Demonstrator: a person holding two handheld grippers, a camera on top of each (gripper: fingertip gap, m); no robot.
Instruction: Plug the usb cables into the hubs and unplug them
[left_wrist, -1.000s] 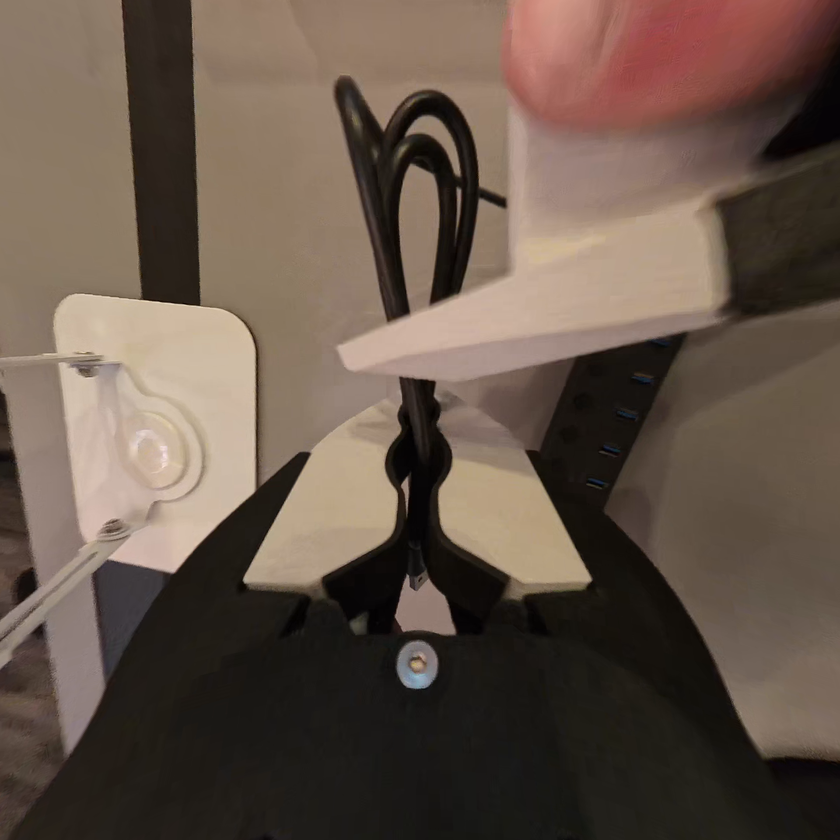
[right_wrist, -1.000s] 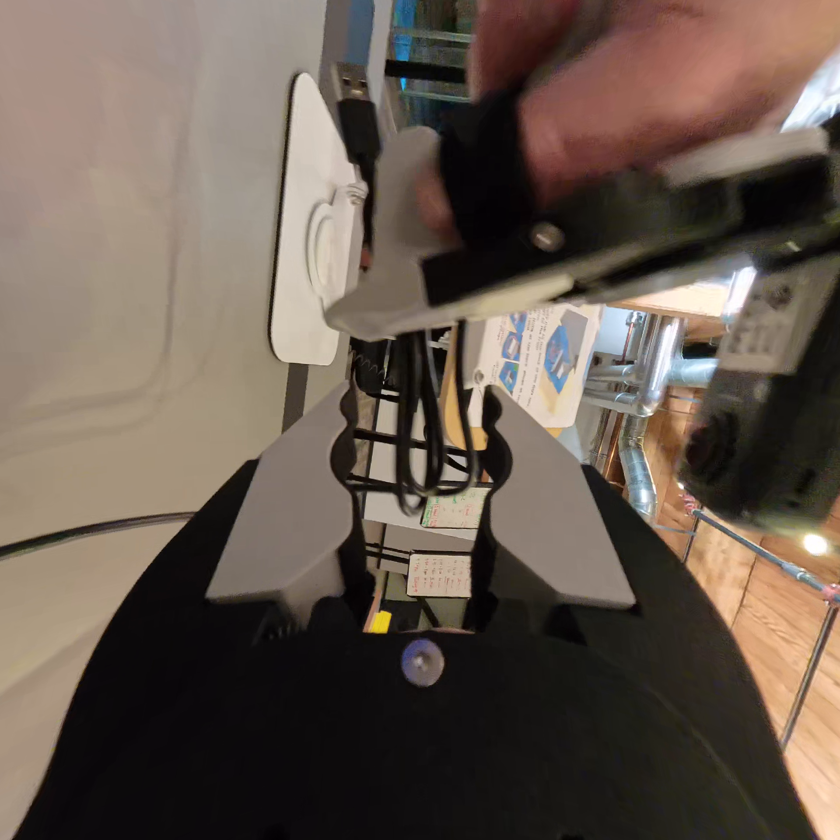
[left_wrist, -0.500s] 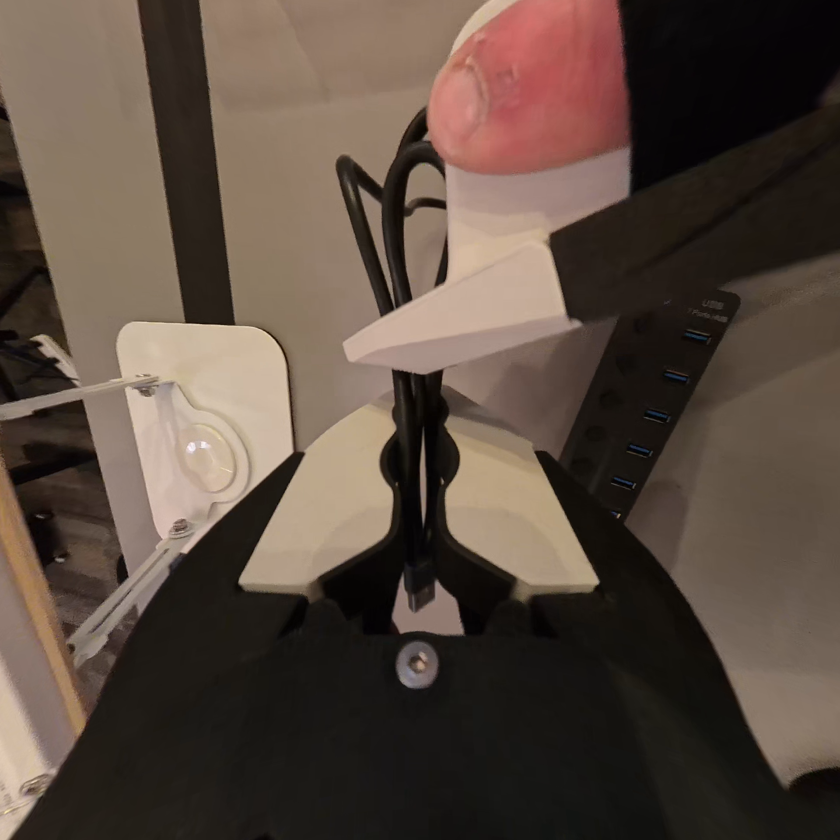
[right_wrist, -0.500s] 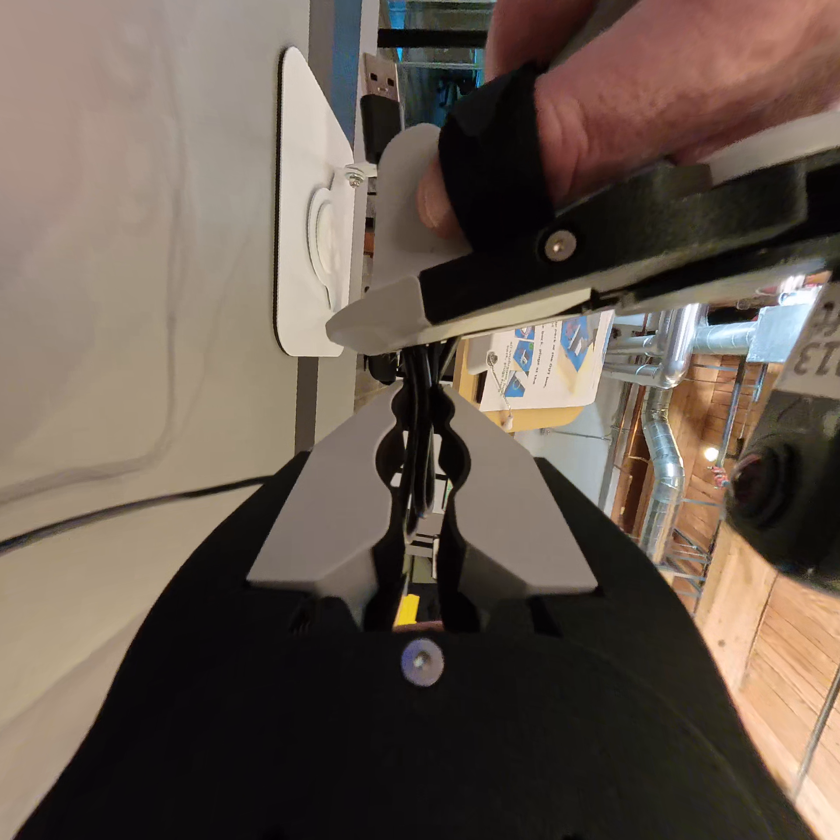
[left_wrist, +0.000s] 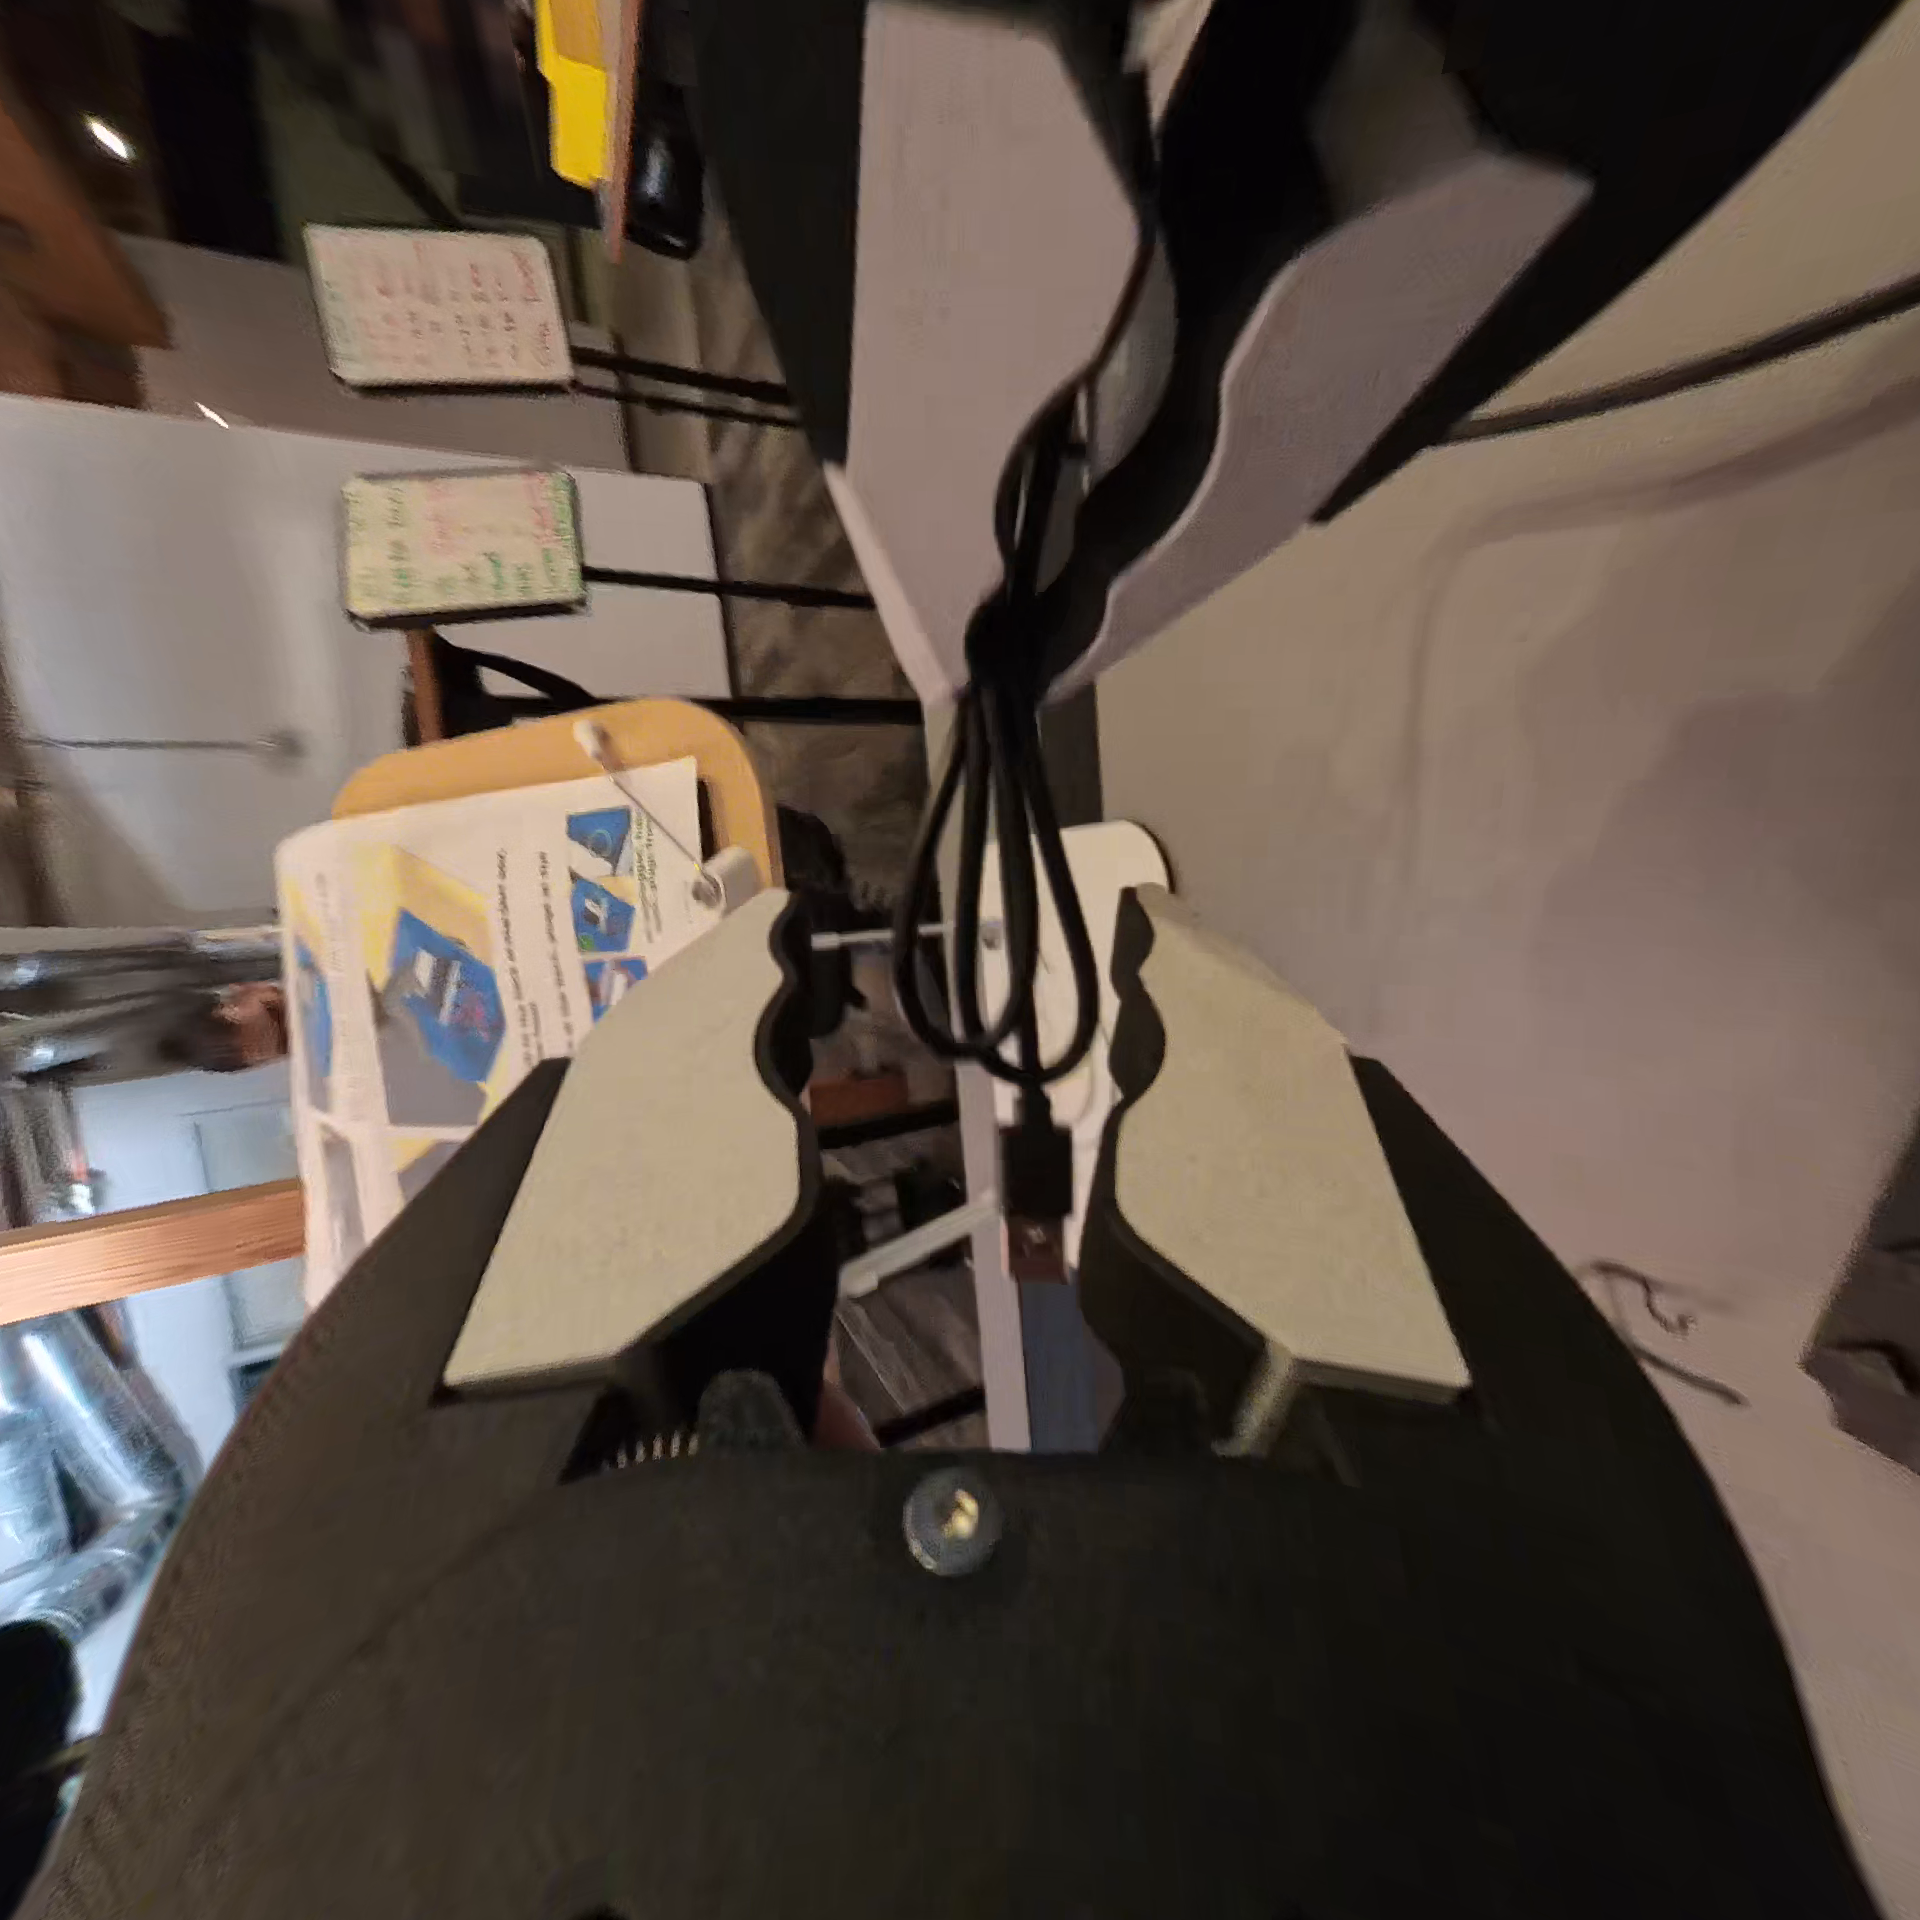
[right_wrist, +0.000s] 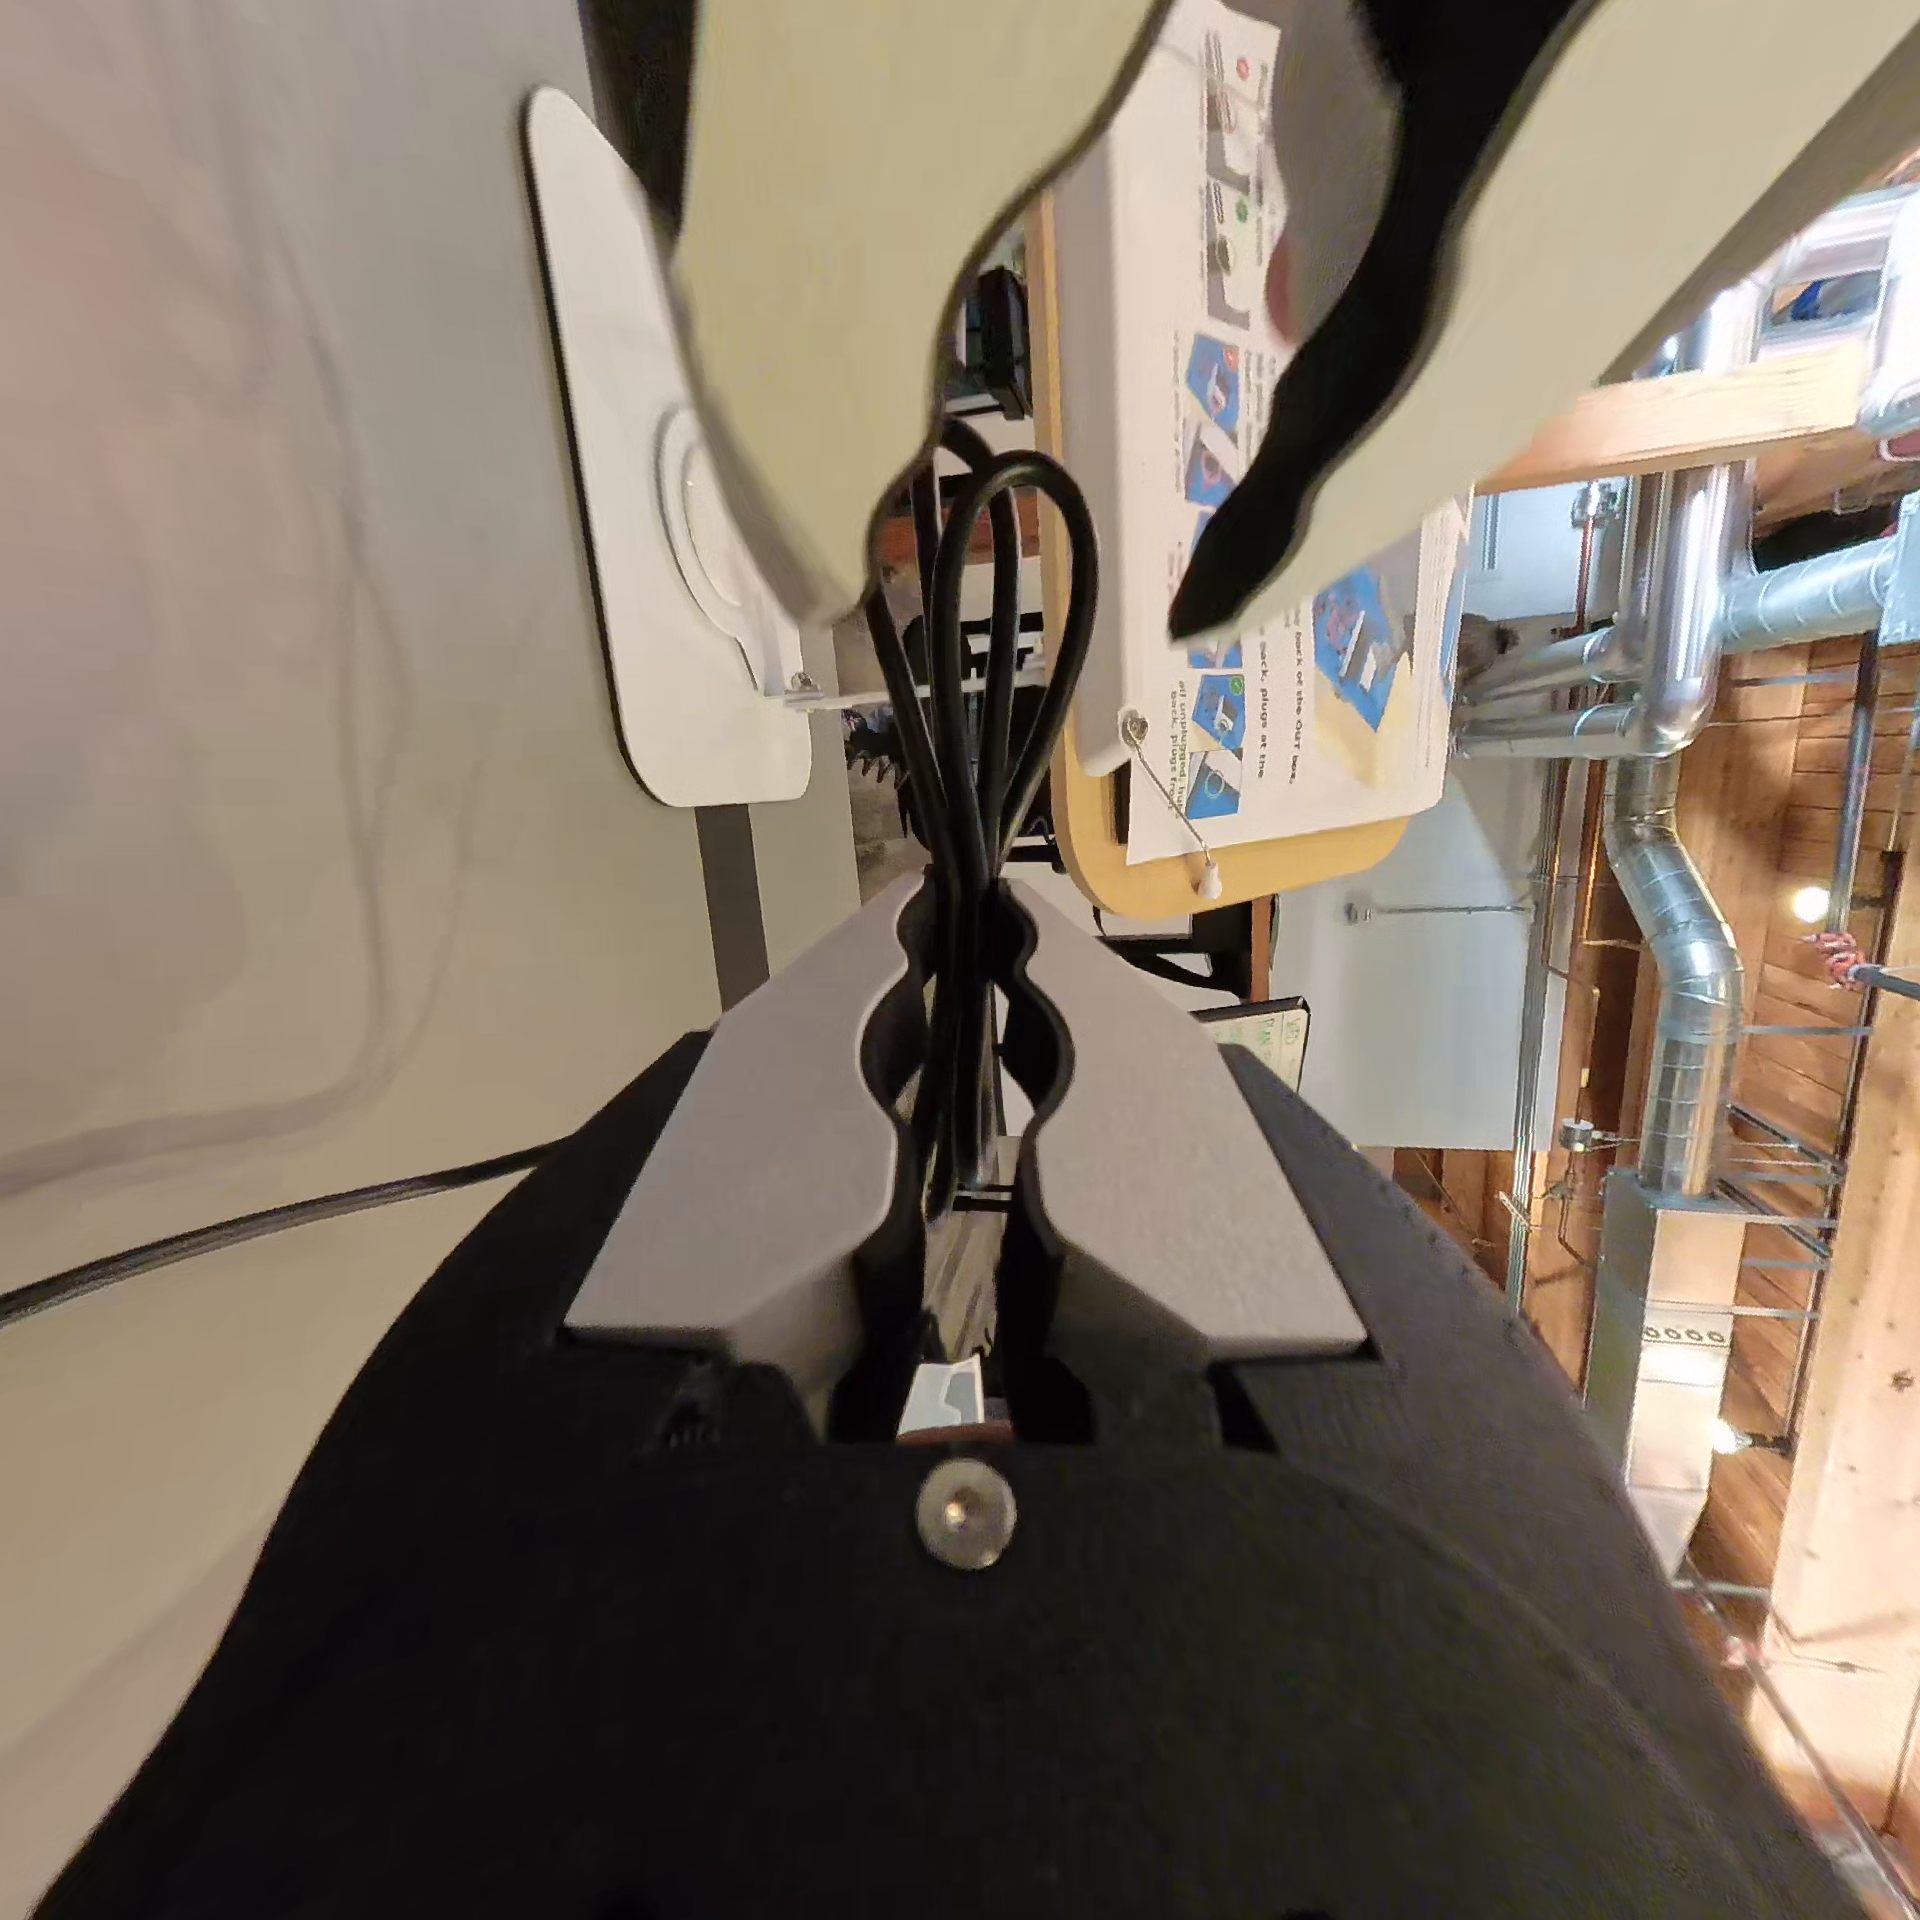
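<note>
Now my right gripper (right_wrist: 961, 914) is clamped on the coiled black cable (right_wrist: 966, 790); its plug (left_wrist: 1037, 1164) hangs lengthwise between my left gripper's (left_wrist: 951, 935) spread fingers, nearest that one.

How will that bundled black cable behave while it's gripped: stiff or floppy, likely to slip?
Probably floppy: the cable hangs in loose loops below the right hand-held gripper, with its plug dangling between the open left hand-held gripper. It looks light and apt to swing. Several thin, smooth strands pinched together might slide unevenly, so a loop could slip free.
</note>
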